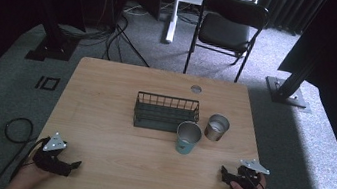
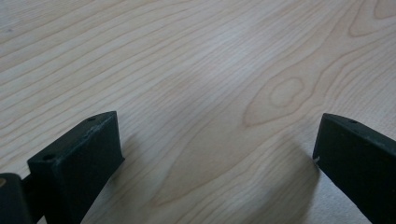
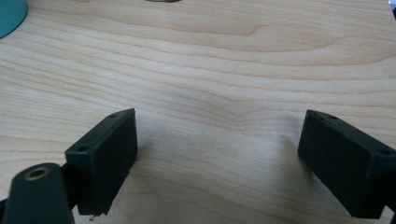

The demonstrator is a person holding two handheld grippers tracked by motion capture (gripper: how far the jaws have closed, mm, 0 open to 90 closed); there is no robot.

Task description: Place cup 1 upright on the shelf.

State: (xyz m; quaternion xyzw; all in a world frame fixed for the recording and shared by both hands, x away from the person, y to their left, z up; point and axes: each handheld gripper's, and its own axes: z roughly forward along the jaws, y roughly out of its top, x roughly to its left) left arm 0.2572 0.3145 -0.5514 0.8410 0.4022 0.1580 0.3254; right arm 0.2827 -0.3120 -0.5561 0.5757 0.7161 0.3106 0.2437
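The teal cup [image 1: 188, 137] stands upright ahead of the right gripper [image 1: 230, 176] and off to its left, with bare wood between them; its edge shows at the upper left corner of the right gripper view [image 3: 9, 16]. That gripper rests low at the near right edge of the table [image 1: 102, 115], jaws spread wide and holding nothing. The left gripper [image 1: 72, 165] sits far across the near edge, likewise released and empty, so the right hand is clearly nearer. A steel cup [image 1: 216, 127] stands just beyond the teal one to its right, and a wire basket [image 1: 166, 113] lies close behind; neither blocks a straight reach.
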